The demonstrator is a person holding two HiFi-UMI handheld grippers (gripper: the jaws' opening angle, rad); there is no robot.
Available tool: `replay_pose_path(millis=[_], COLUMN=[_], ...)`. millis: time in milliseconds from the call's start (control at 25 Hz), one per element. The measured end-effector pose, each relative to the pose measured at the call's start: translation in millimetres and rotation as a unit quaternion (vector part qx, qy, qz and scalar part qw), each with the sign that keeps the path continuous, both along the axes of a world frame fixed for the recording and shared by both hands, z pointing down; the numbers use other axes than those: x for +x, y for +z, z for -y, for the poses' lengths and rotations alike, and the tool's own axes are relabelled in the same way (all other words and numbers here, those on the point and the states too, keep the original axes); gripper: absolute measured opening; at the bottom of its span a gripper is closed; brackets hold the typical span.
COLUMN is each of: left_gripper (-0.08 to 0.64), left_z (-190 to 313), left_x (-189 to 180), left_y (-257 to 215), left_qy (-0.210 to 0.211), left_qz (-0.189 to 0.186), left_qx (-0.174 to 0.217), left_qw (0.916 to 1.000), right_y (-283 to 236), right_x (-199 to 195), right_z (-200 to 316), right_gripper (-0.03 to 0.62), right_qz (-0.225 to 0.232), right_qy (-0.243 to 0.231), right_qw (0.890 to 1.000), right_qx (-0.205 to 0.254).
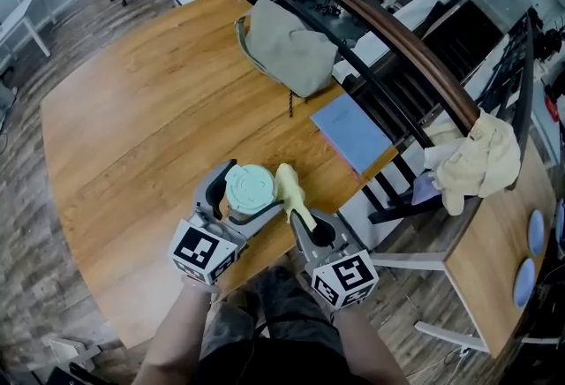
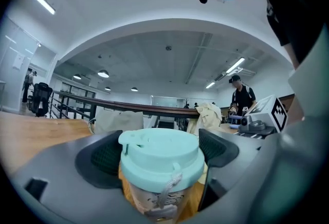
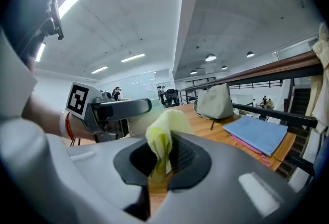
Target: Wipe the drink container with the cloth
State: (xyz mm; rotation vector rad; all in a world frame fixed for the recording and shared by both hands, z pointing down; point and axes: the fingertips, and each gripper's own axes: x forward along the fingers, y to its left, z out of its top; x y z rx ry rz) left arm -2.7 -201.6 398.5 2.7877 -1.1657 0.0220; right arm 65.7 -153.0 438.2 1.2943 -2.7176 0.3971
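The drink container is a pale cup with a mint-green lid and a cord hanging down its front. It stands upright over the near edge of the wooden table. My left gripper has its jaws round the cup on both sides, and both pads meet the lid. My right gripper is shut on a yellow cloth, whose free end rests against the cup's right side. In the right gripper view the cloth sticks up between the pads.
A grey bag lies at the table's far edge. A blue folder lies to its right, by a dark railing. A beige cloth hangs on the railing. The person's legs are just below the table edge.
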Motion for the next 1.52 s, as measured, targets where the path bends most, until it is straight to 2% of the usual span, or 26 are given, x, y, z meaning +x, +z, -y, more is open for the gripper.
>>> replay_pose_path(millis=[160, 360, 520, 800, 1160, 1520], left_gripper=[0.462, 0.462, 0.462, 0.462, 0.462, 0.462], left_z=[9, 14, 18, 22, 29, 29], left_x=[-14, -27, -31, -34, -52, -56], left_y=[-4, -5, -3, -1, 2, 3], left_qy=[0.013, 0.046, 0.061, 0.073, 0.071, 0.079], left_qz=[-0.046, -0.083, -0.100, -0.117, -0.152, -0.159], left_qx=[-0.018, -0.029, -0.038, -0.046, -0.066, -0.075], left_qw=[0.9987, 0.9950, 0.9924, 0.9894, 0.9836, 0.9812], right_y=[-2, -6, -4, -9, 33, 89], right_x=[-8, -31, -50, -67, -71, -66], right_z=[6, 17, 25, 34, 31, 8], right_gripper=[0.023, 0.025, 0.025, 0.025, 0.025, 0.025], right_qz=[-0.007, -0.028, -0.051, -0.045, -0.062, -0.086], right_qy=[-0.017, -0.053, -0.083, -0.109, -0.121, -0.122], right_qw=[1.000, 0.998, 0.995, 0.993, 0.987, 0.976], right_qx=[0.000, -0.010, -0.021, -0.023, -0.089, -0.158])
